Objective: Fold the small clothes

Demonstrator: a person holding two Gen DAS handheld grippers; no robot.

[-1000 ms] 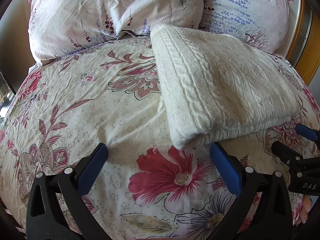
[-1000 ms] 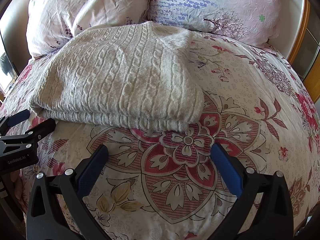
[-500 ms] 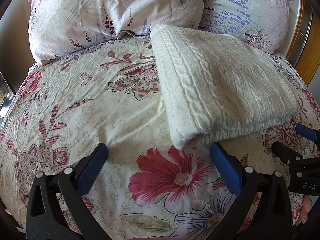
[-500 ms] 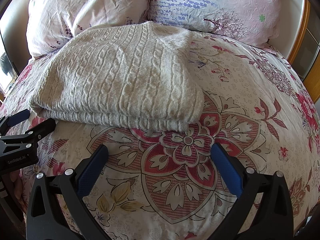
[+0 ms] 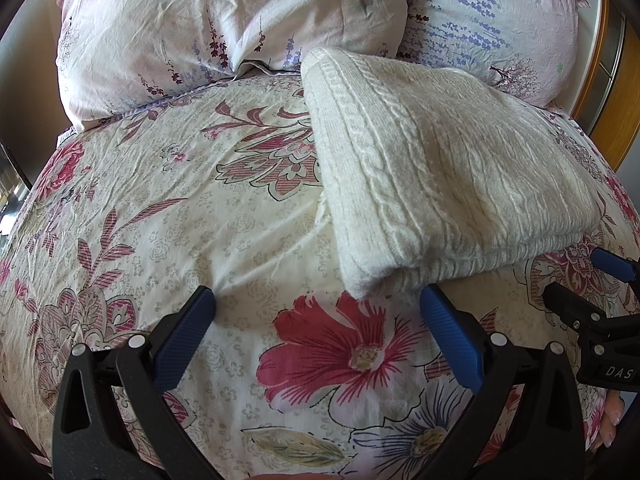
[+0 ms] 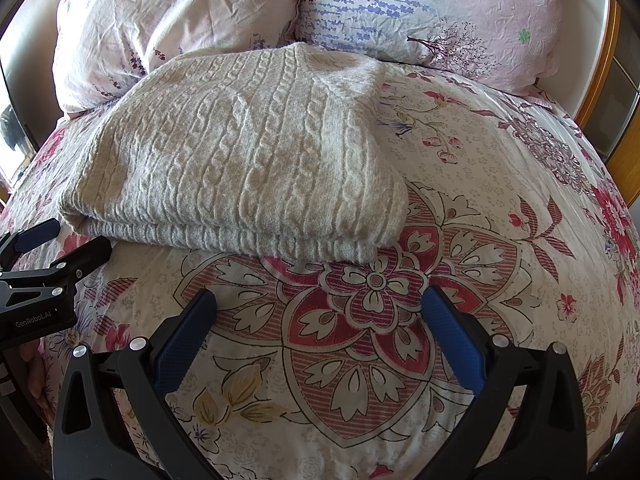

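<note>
A cream cable-knit sweater [image 5: 432,168] lies folded into a thick rectangle on the floral bedspread [image 5: 180,208], its far end near the pillows. It also shows in the right wrist view [image 6: 248,160]. My left gripper [image 5: 316,320] is open and empty, just in front of the sweater's near left corner. My right gripper [image 6: 320,316] is open and empty, just in front of the sweater's near right corner. Each gripper shows at the edge of the other's view: the right one [image 5: 588,288], the left one [image 6: 52,240].
Two floral pillows [image 5: 224,20] [image 6: 440,8] lie at the head of the bed behind the sweater. A wooden bed frame [image 6: 604,64] runs along the right side. Bedspread lies bare to the left [image 5: 120,200] and right [image 6: 520,200] of the sweater.
</note>
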